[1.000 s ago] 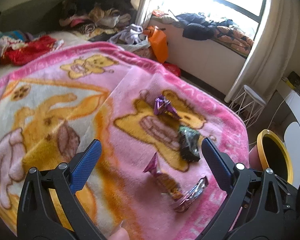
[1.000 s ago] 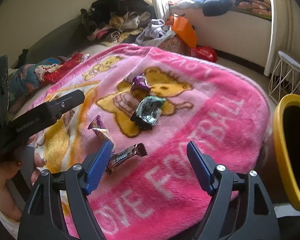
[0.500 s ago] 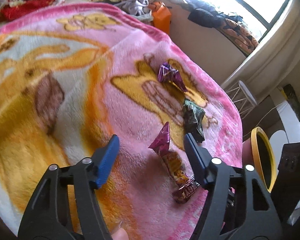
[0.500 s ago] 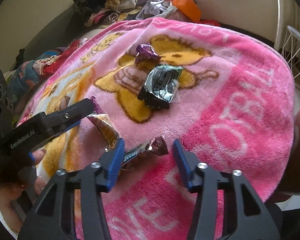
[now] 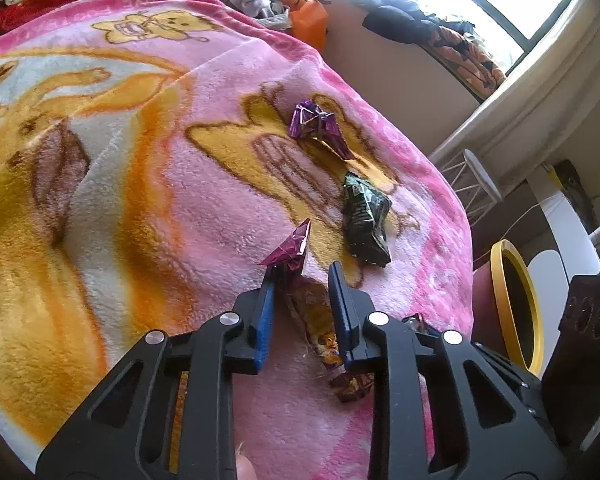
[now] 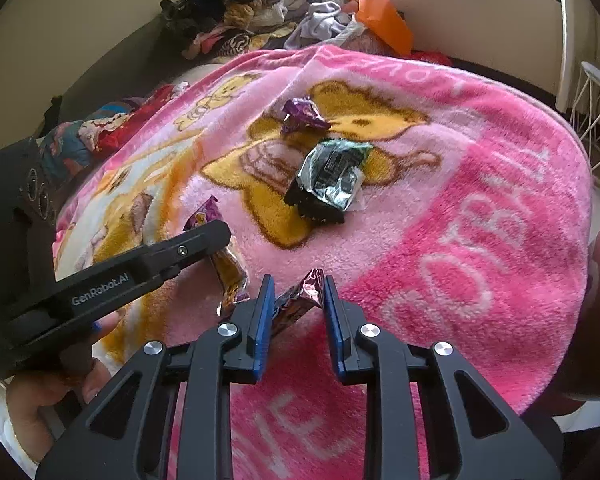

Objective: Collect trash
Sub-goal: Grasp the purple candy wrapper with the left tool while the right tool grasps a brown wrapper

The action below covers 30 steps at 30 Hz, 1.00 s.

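Observation:
On the pink cartoon blanket (image 5: 148, 184) my left gripper (image 5: 302, 274) is closing its jaws on a magenta-and-yellow snack wrapper (image 5: 310, 312), whose pointed end sticks up past the fingertips. The right wrist view shows the same gripper (image 6: 216, 236) from the side, over that wrapper (image 6: 230, 276). The jaws of my right gripper (image 6: 296, 284) are closing on a shiny brown candy-bar wrapper (image 6: 300, 300), and both pads touch it. Farther back lie a dark green foil packet (image 6: 332, 176) and a crumpled purple wrapper (image 6: 302, 116).
A yellow-rimmed bin (image 5: 516, 308) stands off the blanket's right edge, with a white wire stool (image 5: 476, 184) behind it. Piled clothes (image 6: 240, 20) and an orange bag (image 6: 384, 24) lie at the far end. A hand (image 6: 40, 396) holds the left gripper.
Both grippers have sunk toward the blanket and narrowed from wide open. The left one now sits around the snack wrapper, the right one around the candy-bar wrapper.

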Motion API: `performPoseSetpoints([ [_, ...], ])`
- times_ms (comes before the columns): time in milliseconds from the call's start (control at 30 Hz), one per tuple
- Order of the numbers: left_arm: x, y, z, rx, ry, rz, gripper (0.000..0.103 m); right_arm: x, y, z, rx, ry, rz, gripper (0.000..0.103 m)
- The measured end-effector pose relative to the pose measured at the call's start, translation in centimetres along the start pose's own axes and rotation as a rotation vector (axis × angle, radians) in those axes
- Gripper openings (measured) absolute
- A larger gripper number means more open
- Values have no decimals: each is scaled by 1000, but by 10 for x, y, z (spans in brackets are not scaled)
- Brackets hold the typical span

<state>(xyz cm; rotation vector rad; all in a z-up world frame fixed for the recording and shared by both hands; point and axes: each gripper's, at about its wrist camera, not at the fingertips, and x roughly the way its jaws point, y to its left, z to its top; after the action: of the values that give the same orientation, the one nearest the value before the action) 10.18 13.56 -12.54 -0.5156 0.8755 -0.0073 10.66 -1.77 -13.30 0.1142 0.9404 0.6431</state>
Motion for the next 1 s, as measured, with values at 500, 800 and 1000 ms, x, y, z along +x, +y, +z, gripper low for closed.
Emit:
performPoseSetpoints([
  [500,-20,-34,9,77,-59,-26,17,-38,-17,7,-21,-95,-31,23],
  [800,-31,-62,13,129,-91,-49,17,-68,-36,15,12,-165,-46,23],
  [1000,-36,-80,12,163,-104,-65,17,-83,-51,17,49,-201,-55,23],
])
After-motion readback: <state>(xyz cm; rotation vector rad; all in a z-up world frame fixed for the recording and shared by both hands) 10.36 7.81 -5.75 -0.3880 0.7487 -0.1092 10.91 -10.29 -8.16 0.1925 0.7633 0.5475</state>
